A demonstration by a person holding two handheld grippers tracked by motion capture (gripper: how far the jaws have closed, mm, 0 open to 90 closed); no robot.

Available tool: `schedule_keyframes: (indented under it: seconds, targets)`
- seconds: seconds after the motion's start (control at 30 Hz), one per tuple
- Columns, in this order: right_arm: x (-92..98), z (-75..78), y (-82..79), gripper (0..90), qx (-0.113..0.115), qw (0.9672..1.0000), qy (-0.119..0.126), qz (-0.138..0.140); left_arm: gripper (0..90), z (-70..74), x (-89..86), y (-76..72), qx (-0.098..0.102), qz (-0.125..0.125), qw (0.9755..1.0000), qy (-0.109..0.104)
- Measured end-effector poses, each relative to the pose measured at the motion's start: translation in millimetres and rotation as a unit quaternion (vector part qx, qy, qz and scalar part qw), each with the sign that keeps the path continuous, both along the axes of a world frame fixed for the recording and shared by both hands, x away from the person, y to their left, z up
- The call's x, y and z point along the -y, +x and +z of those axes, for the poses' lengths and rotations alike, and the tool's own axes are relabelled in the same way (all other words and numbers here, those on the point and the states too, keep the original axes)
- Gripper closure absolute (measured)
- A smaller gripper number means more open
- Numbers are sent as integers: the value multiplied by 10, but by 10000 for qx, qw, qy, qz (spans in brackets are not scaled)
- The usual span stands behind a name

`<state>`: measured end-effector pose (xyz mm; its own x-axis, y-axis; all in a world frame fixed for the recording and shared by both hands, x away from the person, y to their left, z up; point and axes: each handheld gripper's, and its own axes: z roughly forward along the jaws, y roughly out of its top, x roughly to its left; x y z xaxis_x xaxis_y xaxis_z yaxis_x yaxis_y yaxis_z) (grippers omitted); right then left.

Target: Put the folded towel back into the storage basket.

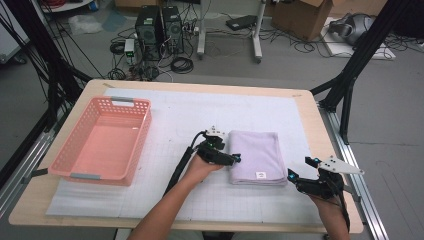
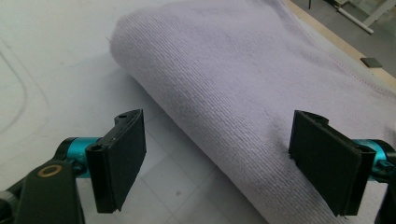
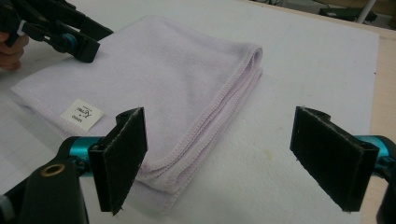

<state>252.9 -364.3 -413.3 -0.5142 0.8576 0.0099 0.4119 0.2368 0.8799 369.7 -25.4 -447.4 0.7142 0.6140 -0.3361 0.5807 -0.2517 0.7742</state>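
A lavender towel [image 1: 256, 156] lies folded on the white grid mat, with a small white label [image 1: 260, 175] near its front edge. My left gripper [image 1: 234, 159] is open at the towel's left folded edge. In the left gripper view the left gripper [image 2: 219, 158] straddles the rolled fold of the towel [image 2: 233, 70], one jaw over the mat and one over the cloth. My right gripper [image 1: 302, 169] is open just off the towel's front right corner. In the right gripper view the right gripper [image 3: 219, 163] faces the stacked hems of the towel [image 3: 154, 79], and the left gripper [image 3: 70, 39] shows beyond.
A pink plastic basket [image 1: 142, 131] stands with nothing in it on the left of the mat [image 1: 200, 115]. The wooden table edge [image 1: 325, 140] runs close on the right. Beyond the table, cables, computers and boxes lie on the floor.
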Motion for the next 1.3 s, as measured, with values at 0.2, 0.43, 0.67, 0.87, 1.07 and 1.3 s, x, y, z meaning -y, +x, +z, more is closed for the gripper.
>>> schedule_keyframes:
  seconds: [0.2,0.43,0.67,0.87,1.07,1.3]
  targets:
    - [-10,0,1,176,4,10000,17,19,188,-42,64,12,-119,-11,9999,31]
    - [-18,-3,12,176,-24,10000,27,48,245,-54,157,-12,-245,-128,9996,-105]
    - [-15,0,17,176,-21,9999,138,42,438,-69,189,4,-524,69,9981,-326]
    - [7,-4,20,176,-44,9999,154,0,636,-65,206,-14,-440,37,9984,-363]
    - [4,-2,19,176,-49,9999,156,8,695,-42,174,-17,-299,-100,9986,-424]
    - [22,0,6,176,-81,9998,195,-35,711,49,112,-38,18,-293,9969,-734]
